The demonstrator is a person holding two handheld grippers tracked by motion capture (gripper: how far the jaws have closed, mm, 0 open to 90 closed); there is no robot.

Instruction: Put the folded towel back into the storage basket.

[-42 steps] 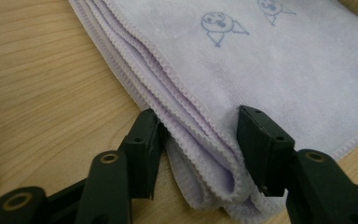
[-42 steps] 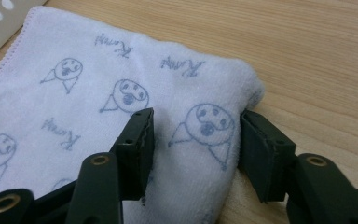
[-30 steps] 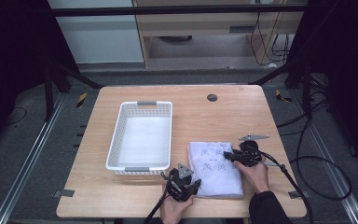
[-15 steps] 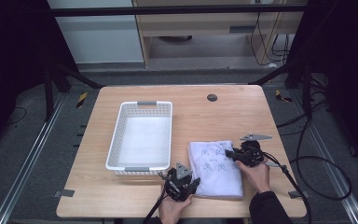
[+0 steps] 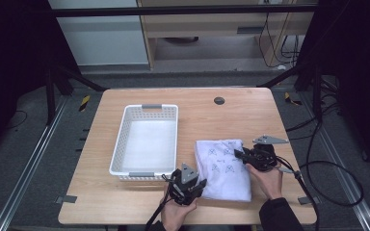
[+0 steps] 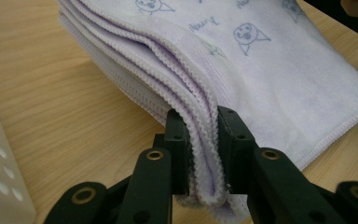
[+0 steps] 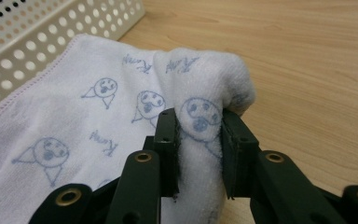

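**Towel pinched at two edges, lift and transfer to come**

The left gripper [image 6: 200,154] has its jaws clamped on the stacked hems of the folded towel [image 6: 270,70], several lavender-edged layers squeezed flat between the pads. In the high view that gripper [image 5: 188,185] sits at the towel's near-left corner, with the person's left hand [image 5: 176,211] behind it. The right gripper [image 7: 199,149] is likewise closed on cloth: a puckered hump of the towel [image 7: 74,126], printed with small blue faces, bulges up between its jaws. From above, this gripper [image 5: 250,156] bites the towel's right edge, towards the far corner

Outward from the grippers, the towel [image 5: 224,168] rests on the wooden table [image 5: 250,115], mostly flat between the two grips, with only the pinched parts raised. Just beyond the left gripper, and left of the towel, stands the white perforated basket [image 5: 147,108], with nothing in it that I can make out; its wall [image 7: 37,42] also appears past the towel in the right gripper view

As I judge it, the grasp is done on both sides and the towel is folded already. What is left seems to be the main part: raising the towel clear of the table, carrying it sideways over the basket rim and setting it down inside without the fold slipping open
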